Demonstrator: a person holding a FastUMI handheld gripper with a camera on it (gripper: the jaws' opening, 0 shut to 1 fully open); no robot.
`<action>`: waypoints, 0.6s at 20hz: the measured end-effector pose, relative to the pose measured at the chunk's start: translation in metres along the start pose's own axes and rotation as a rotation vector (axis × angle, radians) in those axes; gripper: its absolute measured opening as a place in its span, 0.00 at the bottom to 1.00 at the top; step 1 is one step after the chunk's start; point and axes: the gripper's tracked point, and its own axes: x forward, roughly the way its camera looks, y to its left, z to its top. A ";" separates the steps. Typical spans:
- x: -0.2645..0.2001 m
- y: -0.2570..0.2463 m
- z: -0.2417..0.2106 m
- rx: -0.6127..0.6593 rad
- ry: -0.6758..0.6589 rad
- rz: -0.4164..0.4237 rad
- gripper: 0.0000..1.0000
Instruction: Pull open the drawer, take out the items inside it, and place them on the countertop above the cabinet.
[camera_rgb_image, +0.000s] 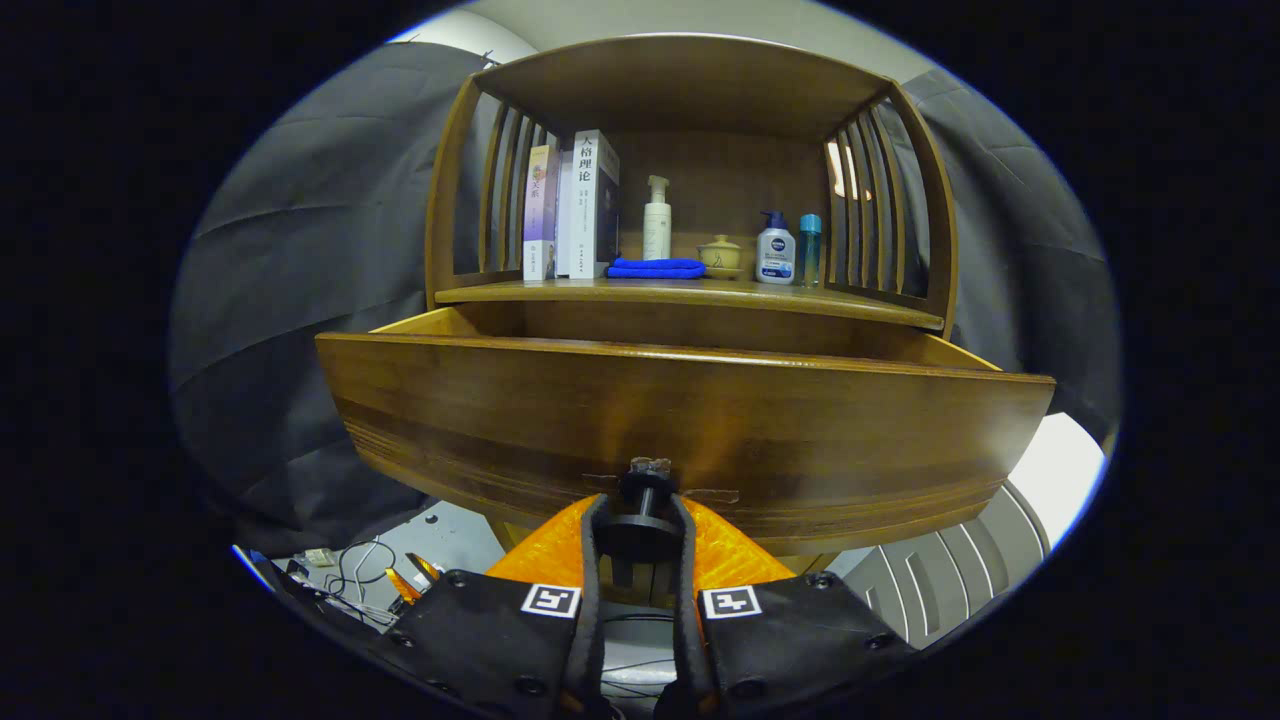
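A: Gripper view: the drawer (690, 420) is drawn partway out of the cabinet (690, 180), its front panel right ahead of the gripper (640, 525). Where are the fingers?

B: Closed in on the drawer's knob (640, 500), one on each side, both pressing its dark round disc. The knob sits low on the front panel, at its middle.

A: How does the drawer lie?

B: Its long axis runs side to side across the fingers, the front panel facing the camera. The inside is hidden behind the panel, so I cannot tell what it holds.

A: And above the drawer?

B: The countertop (690, 293), directly over it, carries books (575, 205), a folded blue cloth (655, 268), a white pump bottle (657, 220), a small lidded pot (720, 255), and two more bottles (790, 250).
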 end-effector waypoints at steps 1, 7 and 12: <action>-0.004 0.000 -0.002 -0.004 0.001 0.002 0.31; -0.019 0.005 -0.009 -0.026 0.007 0.024 0.31; -0.023 0.006 -0.010 -0.025 0.012 0.025 0.30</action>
